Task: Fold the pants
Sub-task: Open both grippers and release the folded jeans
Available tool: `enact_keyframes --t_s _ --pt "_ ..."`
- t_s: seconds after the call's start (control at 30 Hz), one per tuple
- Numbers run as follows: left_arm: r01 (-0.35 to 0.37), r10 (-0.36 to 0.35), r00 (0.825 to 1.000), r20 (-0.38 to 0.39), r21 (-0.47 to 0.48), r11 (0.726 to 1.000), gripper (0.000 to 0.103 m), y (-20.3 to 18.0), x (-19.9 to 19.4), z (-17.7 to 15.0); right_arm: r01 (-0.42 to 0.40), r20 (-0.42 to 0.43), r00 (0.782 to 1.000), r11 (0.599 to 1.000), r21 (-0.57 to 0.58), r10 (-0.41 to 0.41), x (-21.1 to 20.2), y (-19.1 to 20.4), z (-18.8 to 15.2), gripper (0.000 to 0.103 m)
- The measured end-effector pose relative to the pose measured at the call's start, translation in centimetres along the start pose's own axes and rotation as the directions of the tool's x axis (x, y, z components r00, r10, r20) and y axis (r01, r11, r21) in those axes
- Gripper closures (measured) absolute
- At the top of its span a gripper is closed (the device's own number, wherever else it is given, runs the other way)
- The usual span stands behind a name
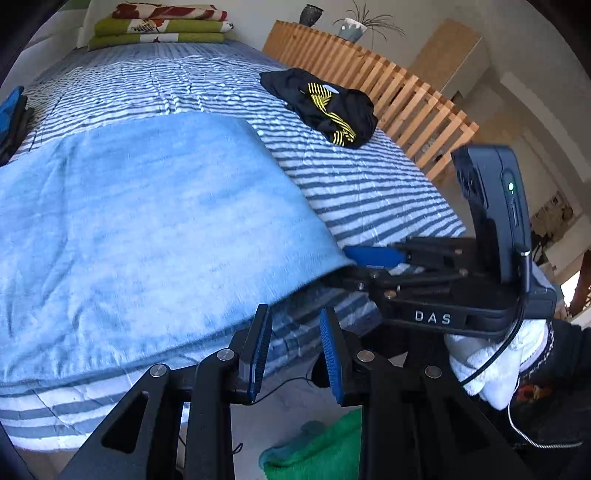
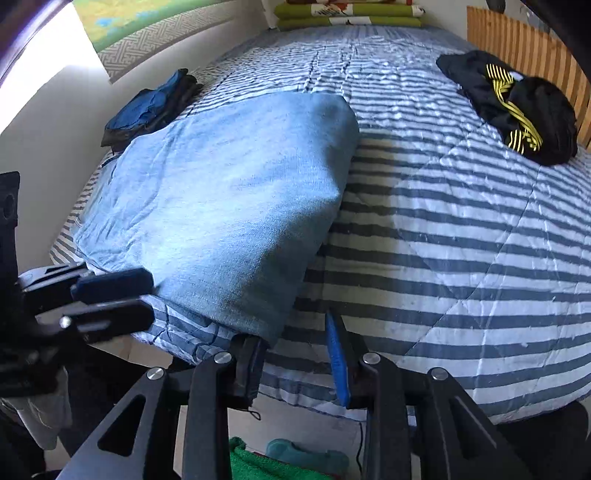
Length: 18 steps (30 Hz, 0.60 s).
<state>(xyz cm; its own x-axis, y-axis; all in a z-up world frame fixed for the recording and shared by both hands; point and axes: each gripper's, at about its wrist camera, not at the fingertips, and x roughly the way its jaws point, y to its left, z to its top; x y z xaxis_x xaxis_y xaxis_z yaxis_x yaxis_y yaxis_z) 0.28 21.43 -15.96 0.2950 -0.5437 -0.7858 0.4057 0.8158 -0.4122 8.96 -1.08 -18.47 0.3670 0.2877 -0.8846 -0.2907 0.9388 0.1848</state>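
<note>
From the left wrist camera, a pair of light blue pants (image 1: 147, 221) lies folded flat on a bed with a blue and white striped cover (image 1: 369, 192), reaching from the near edge toward the middle of the bed. The cloth looks soft, faded and thin, with light creases, and would likely be light, limp and prone to slide or sag, so the near corners at the hem look like the best places to take hold. The left gripper (image 1: 295, 354) hovers at the near edge with its blue-padded fingers apart and nothing between them, the pants edge just beyond its tips. At right, the right gripper (image 1: 373, 267) reaches in sideways to the near right corner of the pants; the cloth hides its tips here, so its hold cannot be read from this view. A crumpled black garment with yellow stripes (image 1: 325, 107) lies well apart near a wooden slatted rail (image 1: 388, 85), and folded green bedding (image 1: 159, 31) sits at the far end. From the right wrist camera, the pants (image 2: 229, 199) lie left of centre. The right gripper (image 2: 297, 354) has its fingers apart, the pants corner draped over the left finger, not pinched. At left, the left gripper (image 2: 114, 299) sits at the near left corner, fingers slightly apart. A dark blue folded pile (image 2: 147, 107) rests beyond.
</note>
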Motion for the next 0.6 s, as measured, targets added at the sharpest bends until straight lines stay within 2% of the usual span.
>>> enact_keyframes --t_s 0.13,0.27,0.33,0.4,0.43,0.47,0.5,0.53,0.57,0.6 --pt "-0.026 0.025 1.0 -0.012 -0.053 0.998 0.075 1.8 -0.1 -1.4 0.049 0.021 0.999 0.997 -0.059 -0.047 0.2 1.5 0.3 0.068" --pt "-0.042 0.049 0.996 0.068 -0.108 0.993 0.075 4.4 -3.8 -1.2 0.13 0.081 0.989 0.985 -0.113 -0.121 0.4 3.3 0.7 0.067" --pt "-0.099 0.117 0.985 0.128 -0.143 0.985 0.072 6.6 -6.4 -0.8 0.133 0.078 0.989 0.989 -0.067 -0.128 0.5 2.9 1.2 0.067" --pt "-0.186 0.23 0.956 0.183 -0.233 0.955 0.072 10.8 -8.8 -0.5 0.137 0.079 0.988 0.991 -0.012 -0.135 0.3 1.7 1.3 0.077" --pt "-0.266 0.32 0.93 0.181 -0.271 0.925 0.072 12.9 -9.5 -0.3 0.132 0.072 0.988 0.991 0.025 -0.134 0.3 0.6 1.2 0.084" --pt "-0.358 0.424 0.893 0.149 -0.335 0.872 0.073 15.7 -9.8 -0.4 0.116 0.046 0.992 0.991 0.073 -0.12 0.6 -0.6 0.9 0.085" --pt "-0.394 0.466 0.878 0.113 -0.384 0.835 0.073 18.2 -9.8 -0.7 0.077 0.014 0.997 0.988 0.13 -0.08 1.1 -1.8 0.6 0.085" --pt "-0.421 0.493 0.868 0.065 -0.431 0.798 0.075 20.7 -9.5 -1.2 0.049 -0.023 0.999 0.985 0.167 -0.045 1.9 -2.5 0.1 0.088" --pt "-0.414 0.488 0.872 0.047 -0.464 0.783 0.077 22.4 -9.4 -1.7 0.055 -0.041 0.998 0.986 0.157 -0.05 2.3 -2.3 -0.2 0.091" --pt "-0.379 0.457 0.888 0.055 -0.477 0.793 0.081 23.3 -9.3 -2.2 0.077 -0.03 0.997 0.989 0.128 -0.073 2.3 -1.5 -0.3 0.094"
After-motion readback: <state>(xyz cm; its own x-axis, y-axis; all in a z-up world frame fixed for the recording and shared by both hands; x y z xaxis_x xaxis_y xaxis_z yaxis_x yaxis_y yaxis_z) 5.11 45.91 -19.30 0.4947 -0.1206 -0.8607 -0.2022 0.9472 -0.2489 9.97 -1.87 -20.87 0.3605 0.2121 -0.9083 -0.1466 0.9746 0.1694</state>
